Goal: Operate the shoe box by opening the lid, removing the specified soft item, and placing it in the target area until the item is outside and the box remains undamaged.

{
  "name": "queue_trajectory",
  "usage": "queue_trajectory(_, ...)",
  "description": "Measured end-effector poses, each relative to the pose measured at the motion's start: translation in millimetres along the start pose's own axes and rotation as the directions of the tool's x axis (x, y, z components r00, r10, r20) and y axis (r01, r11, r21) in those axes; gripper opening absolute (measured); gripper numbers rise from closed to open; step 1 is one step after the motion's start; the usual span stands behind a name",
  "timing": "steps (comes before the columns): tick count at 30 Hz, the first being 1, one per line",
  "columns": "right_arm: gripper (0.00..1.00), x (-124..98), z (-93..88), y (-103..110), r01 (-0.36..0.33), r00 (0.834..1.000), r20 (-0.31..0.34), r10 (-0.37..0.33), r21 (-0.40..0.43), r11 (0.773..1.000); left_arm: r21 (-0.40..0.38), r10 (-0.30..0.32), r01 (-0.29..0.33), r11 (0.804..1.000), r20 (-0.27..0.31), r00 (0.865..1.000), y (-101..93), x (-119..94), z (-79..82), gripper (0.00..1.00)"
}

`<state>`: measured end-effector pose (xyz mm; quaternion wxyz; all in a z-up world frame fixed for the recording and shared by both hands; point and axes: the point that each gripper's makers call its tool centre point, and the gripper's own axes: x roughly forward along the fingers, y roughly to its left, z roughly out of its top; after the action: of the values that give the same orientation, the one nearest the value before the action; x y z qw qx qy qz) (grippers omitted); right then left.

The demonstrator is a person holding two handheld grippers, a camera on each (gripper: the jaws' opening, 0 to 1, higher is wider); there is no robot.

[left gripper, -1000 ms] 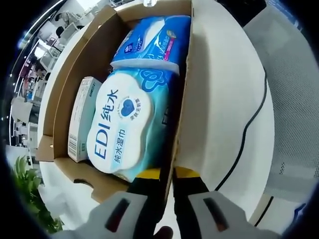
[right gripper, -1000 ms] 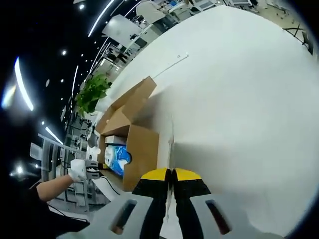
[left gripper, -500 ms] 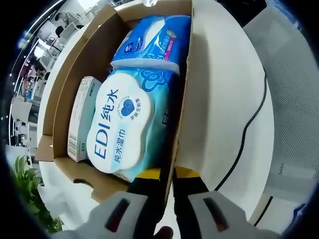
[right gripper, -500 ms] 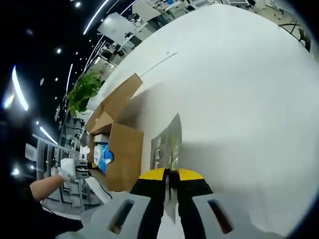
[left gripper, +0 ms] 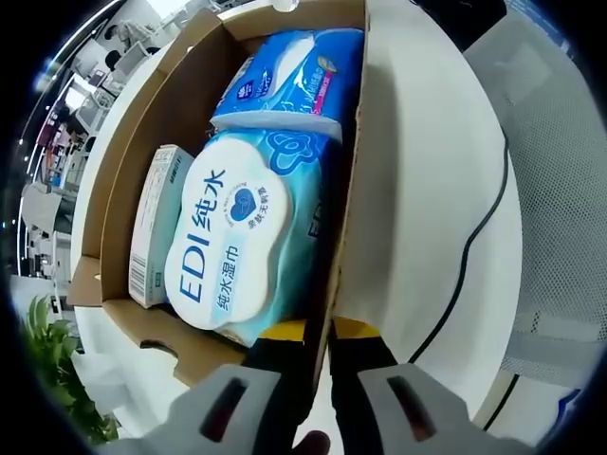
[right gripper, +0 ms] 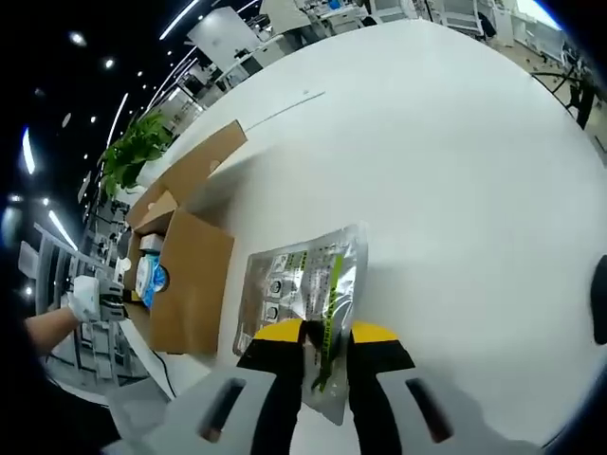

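Lying flat on the white table (right gripper: 455,161), a silvery pouch (right gripper: 302,301) with dark print and a green stripe sits outside the box (right gripper: 185,275), just beside its near wall and not touching it. The right gripper (right gripper: 324,334) has its yellow-tipped jaws closed on the pouch's near edge, the foil passing between them. The box is open, its brown lid (right gripper: 194,163) folded back flat on the table on the far side from the pouch. Beyond the box, at the table's far edge, stands a leafy plant (right gripper: 128,152). At the box's left corner a gloved hand (right gripper: 87,299) holds the other gripper against the cardboard. In the left gripper view, the left gripper (left gripper: 318,334) pinches the box wall (left gripper: 343,190), one jaw inside and one outside, closed on the cardboard. Inside the box, against that wall, lies a large wipes pack (left gripper: 242,242) with a white flap printed "EDI" in blue. Behind it, toward the far end of the box, is a blue tissue pack (left gripper: 294,71). On the side of the wipes away from the clamped wall, a slim white carton (left gripper: 156,223) stands on edge against the opposite wall. Outside the box, a black cable (left gripper: 474,246) curves across the table.
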<state>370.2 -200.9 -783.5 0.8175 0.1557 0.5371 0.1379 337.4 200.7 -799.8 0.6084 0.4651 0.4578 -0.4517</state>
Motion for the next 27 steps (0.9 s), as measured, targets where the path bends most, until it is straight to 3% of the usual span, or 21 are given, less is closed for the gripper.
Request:
queue_trajectory(10,0.14,-3.1,2.5,-7.9,0.052,0.998,0.029,-0.051,-0.034,0.998,-0.001,0.000,0.000,1.000,-0.001,1.000,-0.3,0.1,0.2,0.06)
queue_trajectory(27,0.17,-6.6,9.5,-30.3,0.111,0.992,0.066,-0.110,-0.008,0.994,-0.003,0.006,-0.006,1.000,-0.023,1.000,-0.3,0.7,-0.5,0.06)
